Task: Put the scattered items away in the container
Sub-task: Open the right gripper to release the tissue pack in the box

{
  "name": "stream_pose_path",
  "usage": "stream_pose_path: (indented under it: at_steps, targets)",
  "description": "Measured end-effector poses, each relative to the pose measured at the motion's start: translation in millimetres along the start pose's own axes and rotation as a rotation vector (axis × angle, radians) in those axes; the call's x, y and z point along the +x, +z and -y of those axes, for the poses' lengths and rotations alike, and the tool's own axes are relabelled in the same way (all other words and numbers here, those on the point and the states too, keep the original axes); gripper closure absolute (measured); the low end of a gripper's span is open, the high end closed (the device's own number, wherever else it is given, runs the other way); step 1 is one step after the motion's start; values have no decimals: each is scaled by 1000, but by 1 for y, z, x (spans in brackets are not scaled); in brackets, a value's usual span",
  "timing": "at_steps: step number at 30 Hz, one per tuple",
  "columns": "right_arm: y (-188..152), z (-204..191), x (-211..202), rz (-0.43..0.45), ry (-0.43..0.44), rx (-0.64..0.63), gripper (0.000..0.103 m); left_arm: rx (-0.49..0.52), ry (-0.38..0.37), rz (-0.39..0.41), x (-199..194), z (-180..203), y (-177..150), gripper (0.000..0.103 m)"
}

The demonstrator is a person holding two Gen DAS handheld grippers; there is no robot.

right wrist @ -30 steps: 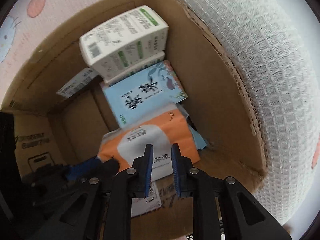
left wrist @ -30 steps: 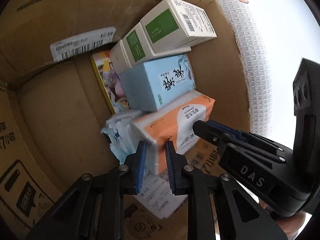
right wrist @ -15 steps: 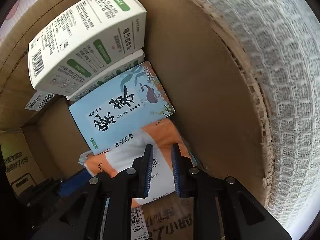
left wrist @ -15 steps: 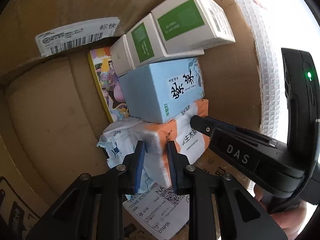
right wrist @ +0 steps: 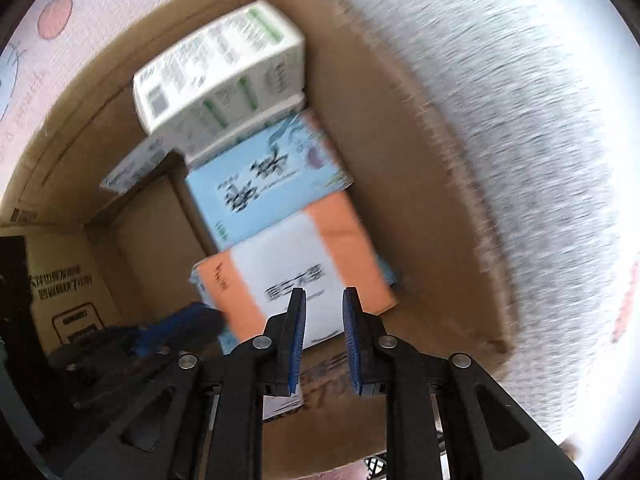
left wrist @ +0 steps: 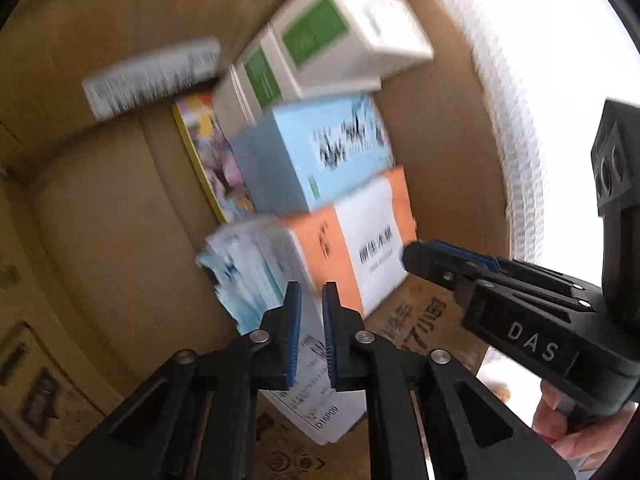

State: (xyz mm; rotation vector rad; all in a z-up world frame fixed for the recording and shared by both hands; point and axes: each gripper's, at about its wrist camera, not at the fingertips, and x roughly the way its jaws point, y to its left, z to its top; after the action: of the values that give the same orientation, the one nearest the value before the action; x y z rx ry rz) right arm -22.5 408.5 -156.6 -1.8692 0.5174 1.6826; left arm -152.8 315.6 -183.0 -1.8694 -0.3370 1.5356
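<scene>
The left gripper (left wrist: 307, 294) had pulled clear of the orange tissue pack (left wrist: 352, 248) — jaws clenched empty, the right gripper's (right wrist: 323, 300) too — pack left stowed in the cardboard box (left wrist: 100, 216).

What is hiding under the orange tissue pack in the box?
Under the orange tissue pack a pale blue plastic packet sticks out at the side. The cardboard box floor lies beneath. Whatever else sits under the pack is covered.

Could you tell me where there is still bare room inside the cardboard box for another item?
Bare floor of the brown cardboard box lies left of the colourful flat book. The right side is crowded: orange tissue pack, light blue carton, stacked white-and-green boxes.
</scene>
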Motion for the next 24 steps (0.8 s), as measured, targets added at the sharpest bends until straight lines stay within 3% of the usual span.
stream_pose_path:
  at_steps: [6, 17, 19, 21, 24]
  targets:
    - [9, 1, 21, -15, -54, -7, 87, -29, -22, -23, 12, 1, 9, 93]
    - [19, -2, 14, 38, -117, -18, 87, -6, 16, -9, 11, 17, 10, 93]
    - [14, -9, 4, 59, -136, -50, 87, -9, 64, 29, 0, 17, 4, 88]
    - [8, -15, -7, 83, -140, -61, 87, -7, 111, 73, -14, 19, -2, 72]
    - [-6, -24, -32, 126, -123, -49, 87, 14, 188, 149, -36, 25, -11, 63]
